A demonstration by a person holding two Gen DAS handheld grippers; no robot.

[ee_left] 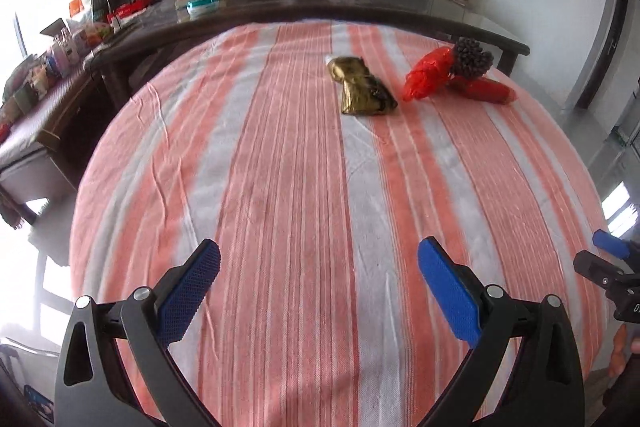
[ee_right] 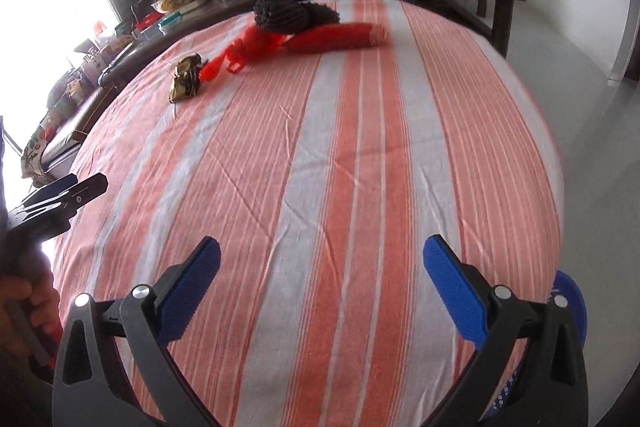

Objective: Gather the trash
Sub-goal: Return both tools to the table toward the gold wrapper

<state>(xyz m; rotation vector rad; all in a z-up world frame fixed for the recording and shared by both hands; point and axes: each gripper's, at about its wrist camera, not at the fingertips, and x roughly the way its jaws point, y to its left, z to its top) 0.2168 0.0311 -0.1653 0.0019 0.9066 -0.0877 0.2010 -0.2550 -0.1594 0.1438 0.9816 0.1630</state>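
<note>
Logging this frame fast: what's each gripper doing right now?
Left gripper: open, holding nothing, over the striped cloth.
Right gripper: open, holding nothing, well short of the trash.

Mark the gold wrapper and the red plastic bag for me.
gold wrapper [ee_left: 362,93], left wrist view, middle of its crumpled foil.
red plastic bag [ee_left: 428,73], left wrist view, centre of its bunched body.

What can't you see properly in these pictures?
- Blue thing, right wrist view: cut off behind the right gripper; cannot tell what it is.
- Gold wrapper: print too small and blurred in both views.
- Dark bundle: too far away to identify.
- Clutter on the dark table: too small.
- Left gripper: jaws apart, body cut off by the bottom edge.
</note>
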